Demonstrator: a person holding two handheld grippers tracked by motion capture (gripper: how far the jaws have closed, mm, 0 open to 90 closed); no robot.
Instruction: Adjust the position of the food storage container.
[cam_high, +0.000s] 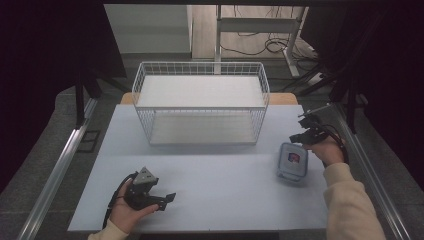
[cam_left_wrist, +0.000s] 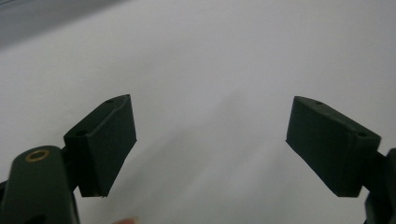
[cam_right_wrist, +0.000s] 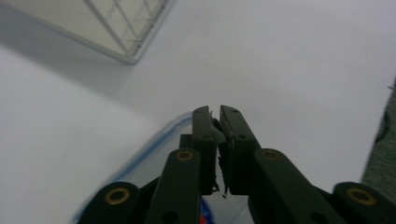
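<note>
Clear lidded food container (cam_high: 292, 161) is seen lying flat on the white table (cam_high: 210, 200), right side, just in front of the wire basket's (cam_high: 200, 102) right corner and well apart from it. A blue-edged rim and a red-and-blue label inside are made out; contents can't be identified.

Right gripper (cam_high: 303, 136) is held at the container's far edge, above it. In the right gripper view (cam_right_wrist: 219, 122) its jaws are seen pressed together with nothing between them, the container rim (cam_right_wrist: 154, 149) lying below and behind the tips. No grip on the container is established.

Left gripper (cam_high: 161, 198) is parked near the front-left of the table, jaws wide apart (cam_left_wrist: 210, 140), only bare tabletop between them.

Step judged: approach to pick-up, container not yet taken; the basket is presumably the destination. Next move calls for the right jaws to be spread, lowered over the lid edge and closed on it. Slippage on smooth plastic is to be expected.
</note>
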